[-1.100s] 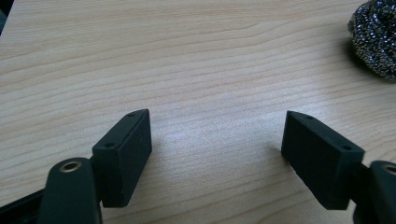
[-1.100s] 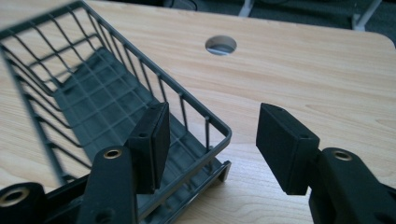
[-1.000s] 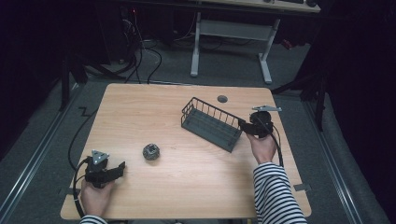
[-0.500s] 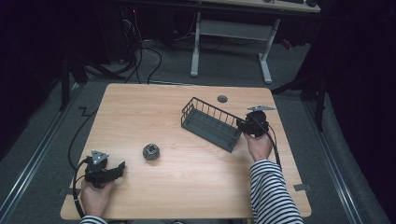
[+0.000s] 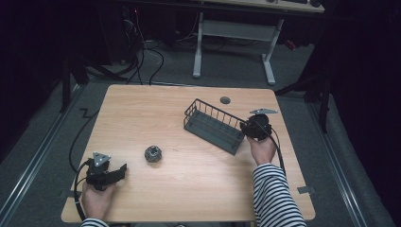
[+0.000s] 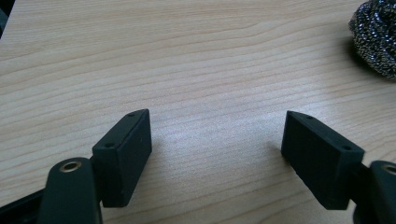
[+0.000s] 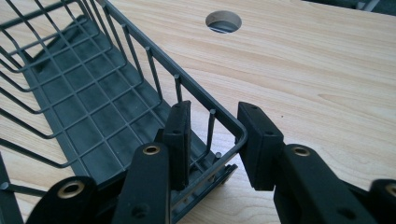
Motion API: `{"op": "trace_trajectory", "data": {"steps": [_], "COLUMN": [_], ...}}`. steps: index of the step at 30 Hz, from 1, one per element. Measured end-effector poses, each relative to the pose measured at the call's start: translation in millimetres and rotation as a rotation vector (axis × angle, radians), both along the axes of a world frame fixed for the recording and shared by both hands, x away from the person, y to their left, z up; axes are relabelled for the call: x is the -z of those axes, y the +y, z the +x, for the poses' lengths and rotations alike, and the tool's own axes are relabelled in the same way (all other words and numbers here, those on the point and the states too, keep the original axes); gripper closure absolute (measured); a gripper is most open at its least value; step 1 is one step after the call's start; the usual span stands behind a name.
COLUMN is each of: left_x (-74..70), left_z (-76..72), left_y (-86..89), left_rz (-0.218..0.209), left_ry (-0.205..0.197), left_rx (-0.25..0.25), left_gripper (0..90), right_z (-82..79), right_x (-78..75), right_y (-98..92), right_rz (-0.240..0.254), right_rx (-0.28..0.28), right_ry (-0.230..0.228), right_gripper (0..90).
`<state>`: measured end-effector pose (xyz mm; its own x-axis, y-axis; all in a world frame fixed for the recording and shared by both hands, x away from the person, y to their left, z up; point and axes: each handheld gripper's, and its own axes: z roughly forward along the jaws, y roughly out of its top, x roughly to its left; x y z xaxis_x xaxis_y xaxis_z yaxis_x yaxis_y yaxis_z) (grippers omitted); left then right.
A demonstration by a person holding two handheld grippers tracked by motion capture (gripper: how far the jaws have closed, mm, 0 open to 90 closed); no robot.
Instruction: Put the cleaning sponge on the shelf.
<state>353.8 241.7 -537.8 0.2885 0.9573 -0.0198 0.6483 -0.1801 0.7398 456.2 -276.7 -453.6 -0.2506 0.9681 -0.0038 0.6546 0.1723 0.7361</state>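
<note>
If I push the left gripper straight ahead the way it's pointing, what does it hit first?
Probably nothing soon: the left gripper faces bare table. The steel scourer sits off to one side of that line, though depth is hard to judge.

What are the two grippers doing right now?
Left gripper: open, holding nothing.
Right gripper: jaws just closing around the wire basket's corner rim.

A lab or recording room: a bare wooden desk (image 5: 189,118) with a cable hole (image 5: 225,100), loose cables (image 5: 142,52) on grey carpet, and a second desk frame (image 5: 236,33) behind, in dim surroundings.
</note>
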Motion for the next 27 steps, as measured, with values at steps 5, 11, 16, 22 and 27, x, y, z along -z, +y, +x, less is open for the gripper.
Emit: {"op": "trace_trajectory", "data": {"steps": [5,11,16,22,27], "left_x": [0.0,0.0,0.0,0.0,-0.2], "left_z": [0.0,-0.1,-0.1,0.0,-1.1], "left_y": [0.0,0.0,0.0,0.0,-0.2], "left_rz": [0.001,0.0,0.0,0.0,0.001], "left_ry": [0.0,0.0,0.0,0.0,0.002], "left_rx": [0.001,0.001,0.001,0.001,0.004], "left_gripper": [24.8,24.7,24.7,24.7,24.7], "right_z": [-4.8,-12.5,-18.9,-28.2,-40.6], "right_x": [0.1,-0.8,0.3,0.7,3.1], "right_y": [-1.7,-0.1,0.9,-0.1,-0.1], "right_rz": [0.007,-0.001,0.013,0.027,0.048], "right_rx": [-0.007,-0.02,-0.028,-0.038,-0.047], "right_ry": [0.0,0.008,-0.003,-0.002,-0.019], "right_gripper": [66.8,66.9,67.0,68.1,68.9]}}
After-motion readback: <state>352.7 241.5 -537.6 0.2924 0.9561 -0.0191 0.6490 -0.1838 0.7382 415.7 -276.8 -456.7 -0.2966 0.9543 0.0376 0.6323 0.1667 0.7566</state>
